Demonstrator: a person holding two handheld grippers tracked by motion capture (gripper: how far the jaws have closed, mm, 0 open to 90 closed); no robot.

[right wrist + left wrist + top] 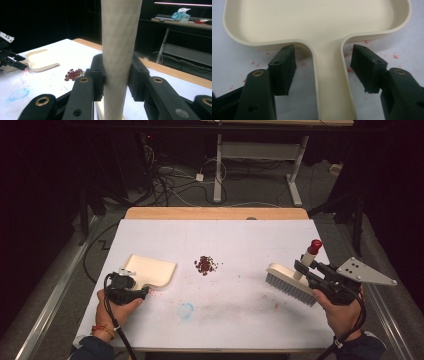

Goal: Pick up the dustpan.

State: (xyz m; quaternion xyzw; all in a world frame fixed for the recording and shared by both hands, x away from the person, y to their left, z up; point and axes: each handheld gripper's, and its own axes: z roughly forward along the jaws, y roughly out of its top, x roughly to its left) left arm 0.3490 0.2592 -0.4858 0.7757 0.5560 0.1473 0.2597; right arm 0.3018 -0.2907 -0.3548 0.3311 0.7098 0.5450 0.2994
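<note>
At the left of the white table cover [220, 310], the person's left hand [117, 307] holds the left gripper [131, 289] at the near end of a cream dustpan [150, 270] that lies flat on the cover with its open mouth pointing away from the person. In the left gripper view the jaws stand spread on either side of the dustpan's handle [332, 82], with a gap showing between each pad and the handle, so they are not pinching it. Faint red specks dot the cover around the handle. Near the table's middle, well apart from the dustpan, sits a small pile of dark red beans [205, 265], possibly kidney beans, though they are small in the high view. A pale blue smudge [185, 310] marks the cover closer to the person. At the right, the right hand [342, 312] holds the right gripper [306, 269], whose jaws are pressed against the sides of the brush's handle [120, 50], gripping it. The brush [292, 282] has a cream back, grey-white bristles and a red tip on its handle; whether the bristles touch the cover is unclear.
</note>
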